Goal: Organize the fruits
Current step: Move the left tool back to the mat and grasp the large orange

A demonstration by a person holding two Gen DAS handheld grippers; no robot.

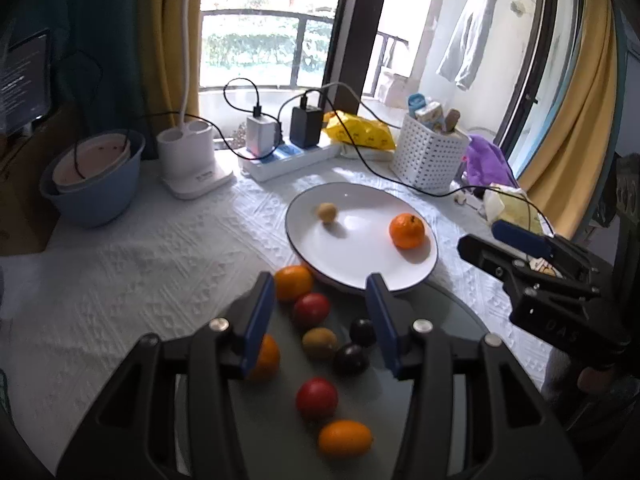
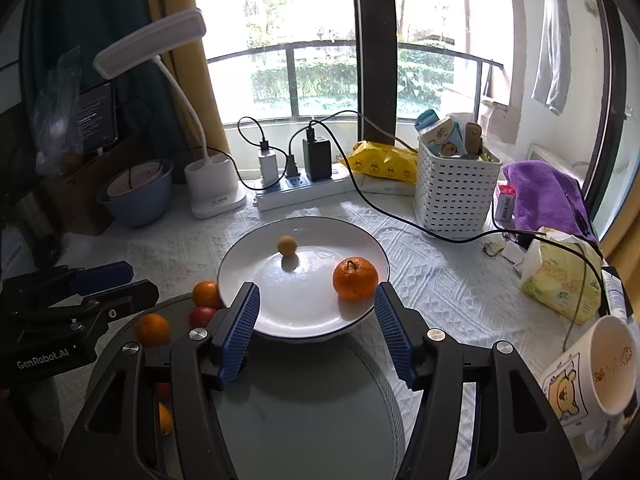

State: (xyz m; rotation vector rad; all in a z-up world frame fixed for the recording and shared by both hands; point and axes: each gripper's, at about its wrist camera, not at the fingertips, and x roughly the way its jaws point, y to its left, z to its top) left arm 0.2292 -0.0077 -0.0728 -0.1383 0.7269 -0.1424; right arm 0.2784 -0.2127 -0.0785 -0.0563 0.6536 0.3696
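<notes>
A white plate (image 1: pixel 372 272) (image 2: pixel 280 320) holds a mandarin (image 1: pixel 407 231) (image 2: pixel 355 278) and a small tan fruit (image 1: pixel 327 213) (image 2: pixel 287 245). Before it a grey round tray (image 1: pixel 440 312) (image 2: pixel 312 412) holds several fruits: oranges (image 1: pixel 293 282), red ones (image 1: pixel 311 309), a kiwi (image 1: pixel 319 343), dark plums (image 1: pixel 351 358), a kumquat (image 1: pixel 345 438). My left gripper (image 1: pixel 320 316) is open and empty above these fruits. My right gripper (image 2: pixel 316 324) is open and empty over the tray's bare side, at the plate's near rim; it shows at the right in the left wrist view (image 1: pixel 520 252).
At the back stand a blue bowl (image 1: pixel 92 184), a white lamp base (image 1: pixel 192 160), a power strip with chargers (image 1: pixel 288 156), a yellow bag (image 1: pixel 360 130) and a white basket (image 1: pixel 428 156). At the right lie a purple cloth (image 2: pixel 544 196), a tissue pack (image 2: pixel 560 280) and a mug (image 2: pixel 592 372). A black cable (image 2: pixel 400 220) crosses the cloth.
</notes>
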